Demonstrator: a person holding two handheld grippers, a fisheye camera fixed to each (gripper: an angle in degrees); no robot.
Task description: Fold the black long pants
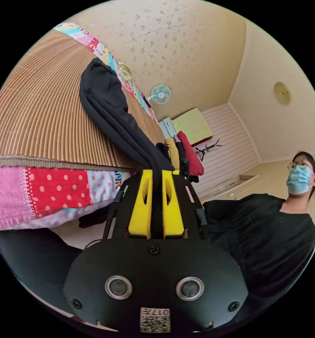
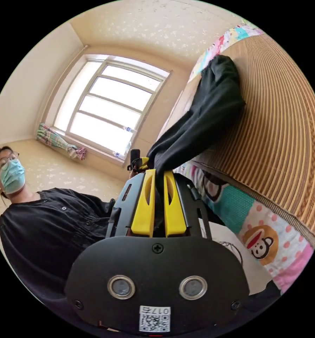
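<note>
The black long pants (image 1: 110, 105) stretch from a ribbed straw mat (image 1: 41, 116) off its edge into my left gripper (image 1: 156, 176), whose yellow jaws are shut on the cloth. In the right gripper view the same pants (image 2: 206, 109) run from the mat (image 2: 280, 133) down into my right gripper (image 2: 159, 175), also shut on the fabric. The left gripper (image 2: 138, 162) shows just beyond the right one, close beside it. The far end of the pants rests on the mat.
A patchwork quilt (image 1: 45, 197) lies under the mat and hangs over the bed edge (image 2: 256, 229). A person in black (image 1: 270, 232) stands close by. Clothes hang on a rack (image 1: 189, 151), a wall fan (image 1: 161, 93) is mounted beyond, and a window (image 2: 108, 109) is behind.
</note>
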